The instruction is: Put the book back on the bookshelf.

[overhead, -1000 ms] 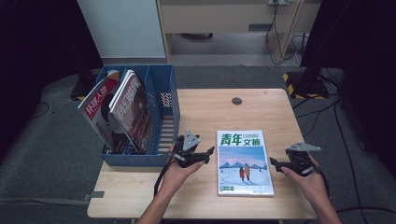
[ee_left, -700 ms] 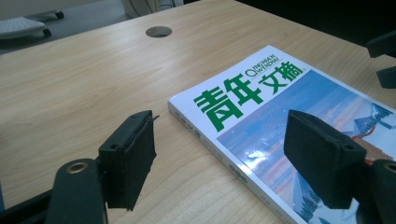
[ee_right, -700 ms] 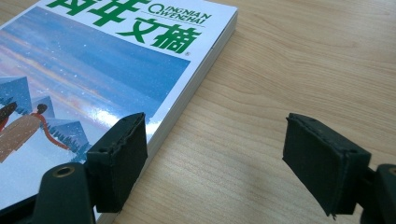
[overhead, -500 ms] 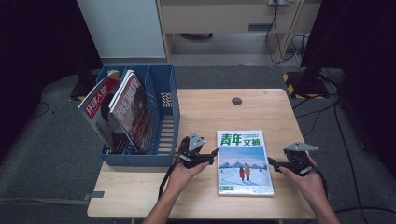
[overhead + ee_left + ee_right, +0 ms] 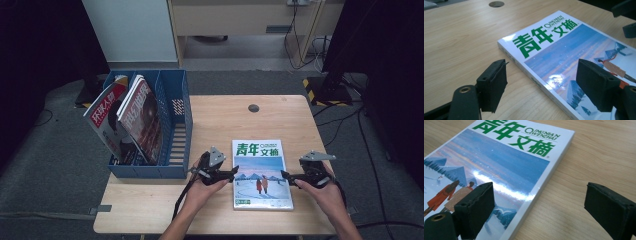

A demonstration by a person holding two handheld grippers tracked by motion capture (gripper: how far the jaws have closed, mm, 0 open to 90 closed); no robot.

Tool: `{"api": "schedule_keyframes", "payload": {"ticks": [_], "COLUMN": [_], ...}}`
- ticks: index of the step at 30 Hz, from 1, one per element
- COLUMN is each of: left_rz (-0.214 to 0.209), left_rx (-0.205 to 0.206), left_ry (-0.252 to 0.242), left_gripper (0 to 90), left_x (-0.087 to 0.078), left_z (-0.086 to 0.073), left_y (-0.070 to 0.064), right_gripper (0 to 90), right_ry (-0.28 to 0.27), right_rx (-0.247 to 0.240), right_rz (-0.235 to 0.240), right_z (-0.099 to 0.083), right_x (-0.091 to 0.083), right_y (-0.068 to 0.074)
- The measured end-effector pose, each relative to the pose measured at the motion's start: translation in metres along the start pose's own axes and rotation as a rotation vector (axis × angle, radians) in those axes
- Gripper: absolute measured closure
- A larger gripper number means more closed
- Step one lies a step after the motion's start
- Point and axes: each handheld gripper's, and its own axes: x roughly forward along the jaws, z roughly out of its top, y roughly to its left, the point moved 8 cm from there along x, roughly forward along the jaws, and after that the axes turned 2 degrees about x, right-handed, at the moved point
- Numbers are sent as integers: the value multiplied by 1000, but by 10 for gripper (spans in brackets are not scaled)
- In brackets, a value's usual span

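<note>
Item: magazine (image 5: 260,172), lying flat near the table's (image 5: 225,120) front edge, long axis running front to back. Left gripper (image 5: 230,175) is straddling its left long edge, right gripper (image 5: 286,176) its right; both are standing wide open, gripping nothing. Both are sitting equally near; the blue file rack (image 5: 172,125) is standing at the left edge.

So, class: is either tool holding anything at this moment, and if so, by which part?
Nothing is held. Both the left tool and right tool are open, their jaws straddling opposite long edges of the flat green-titled magazine.
</note>
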Motion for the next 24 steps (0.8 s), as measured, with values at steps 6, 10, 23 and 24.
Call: {"api": "schedule_keyframes", "payload": {"ticks": [6,10,23,24], "left_rz": [-3,-2,-30,-32], "left_rx": [8,10,14,14], "left_ry": [28,55,88,92], "left_gripper": [245,245,240,239], "left_x": [6,10,20,21], "left_z": [-6,-11,-18,-18], "left_y": [-5,-7,-16,-16], "right_gripper": [81,72,54,54], "right_ry": [30,60,159,160], "right_rx": [-20,-43,-12,-6], "right_rz": [26,28,64,75], "right_z": [6,17,39,41], "right_x": [7,14,59,63], "right_y": [6,7,-9,-9]}}
